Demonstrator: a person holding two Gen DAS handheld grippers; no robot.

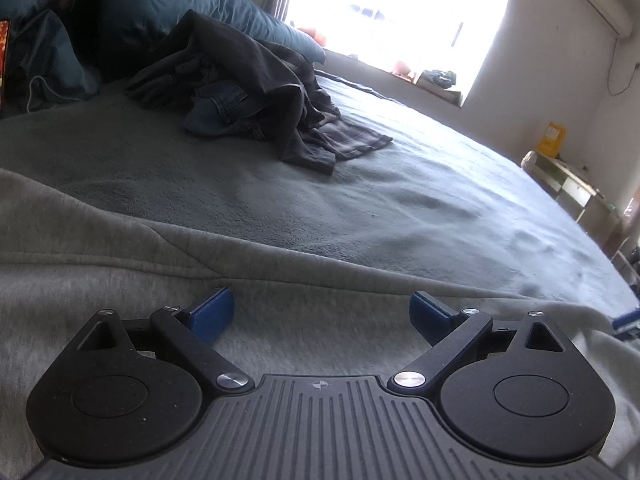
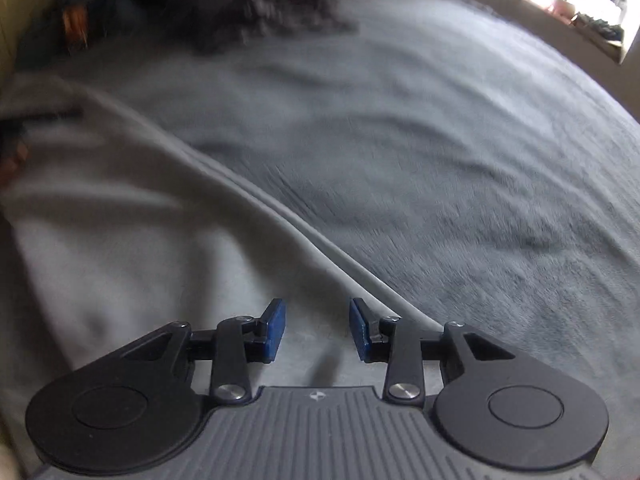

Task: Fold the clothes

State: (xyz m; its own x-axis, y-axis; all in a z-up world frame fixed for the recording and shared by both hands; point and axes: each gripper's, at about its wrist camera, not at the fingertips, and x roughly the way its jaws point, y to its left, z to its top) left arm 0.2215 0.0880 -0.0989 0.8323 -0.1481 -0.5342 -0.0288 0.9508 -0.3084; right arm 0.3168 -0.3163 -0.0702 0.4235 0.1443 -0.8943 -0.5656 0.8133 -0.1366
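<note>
The right wrist view is smeared with motion blur, so the dark clothes pile (image 2: pixel 260 4) at the far end of the bed (image 2: pixel 440 140) is only a fuzzy mass there. The left wrist view shows that pile (image 1: pixel 256 92) sharply: dark garments with blue denim tucked underneath, a teal duvet (image 1: pixel 168 4) behind, plus a bright window (image 1: pixel 400 8) and a low shelf (image 1: pixel 572 188) by the wall. The light grey sweatshirt (image 1: pixel 120 240) lies spread on the bed's near side, its lower part cut off by both frames. The left tool (image 1: pixel 322 314) sits over it with its blue pads wide apart, gripping nothing. The right tool (image 2: pixel 317 330) is parted more narrowly, just above the sweatshirt's (image 2: pixel 120 220) doubled edge, which runs past its right pad.
</note>
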